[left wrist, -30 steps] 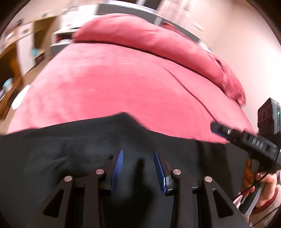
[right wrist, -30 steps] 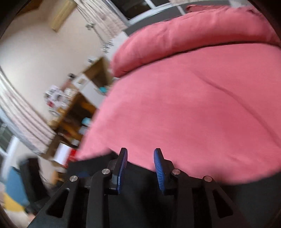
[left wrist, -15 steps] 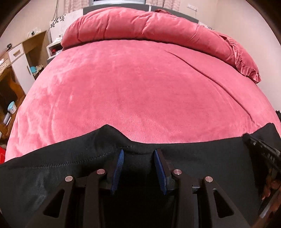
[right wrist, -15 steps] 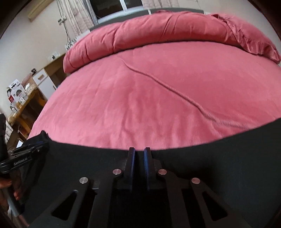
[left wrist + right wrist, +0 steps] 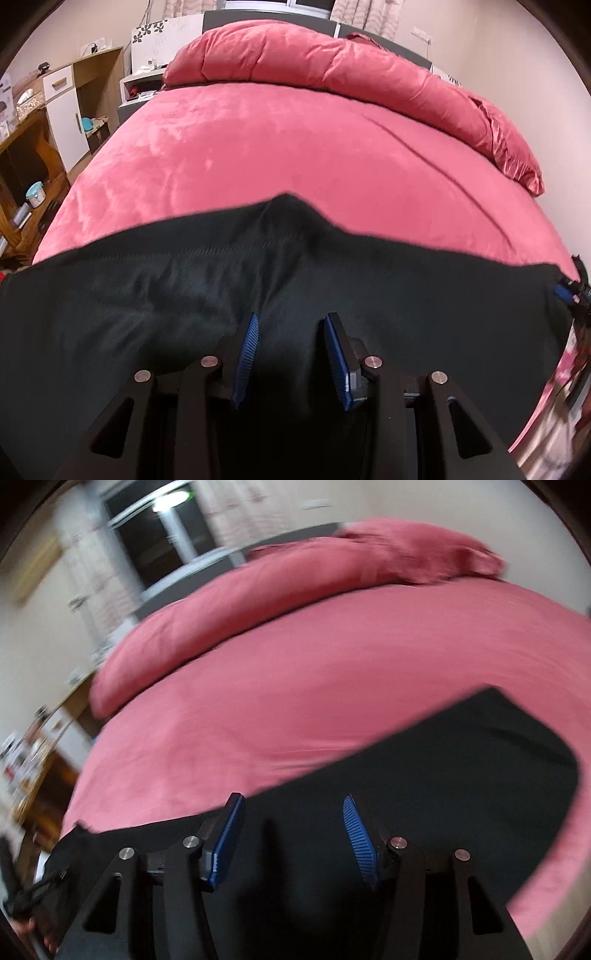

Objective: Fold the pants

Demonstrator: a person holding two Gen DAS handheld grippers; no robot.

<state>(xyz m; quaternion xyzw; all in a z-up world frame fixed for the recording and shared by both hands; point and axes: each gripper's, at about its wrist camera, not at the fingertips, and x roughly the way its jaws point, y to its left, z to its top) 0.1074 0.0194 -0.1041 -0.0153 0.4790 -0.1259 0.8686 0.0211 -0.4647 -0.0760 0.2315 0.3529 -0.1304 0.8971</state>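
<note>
Pants (image 5: pixel 258 295), black and matte, lie spread across the near edge of the pink bed (image 5: pixel 295 147), with a small peak of cloth raised at their far hem and soft creases to the left of it. In the right wrist view the same dark cloth runs from near left to a rounded end at the right (that picture is smeared by motion).

Your left tool (image 5: pixel 291 354) stands partly open over the cloth, its blue pads (image 5: pixel 245 354) apart and pressing on nothing that you can make out; the fabric lies under and between them, slack.

Your right tool (image 5: pixel 291 834) has just been opening: its jaws were pinched nearly together half a second ago and now stand wide, with the pants beneath them and no fold between the pads. In the left wrist view, only its tip shows, at the far right edge.

Against the earlier frames, the right wrist view has swung and tilted, and the left view sits a little lower over the cloth, which now fills more of its near half.
</note>
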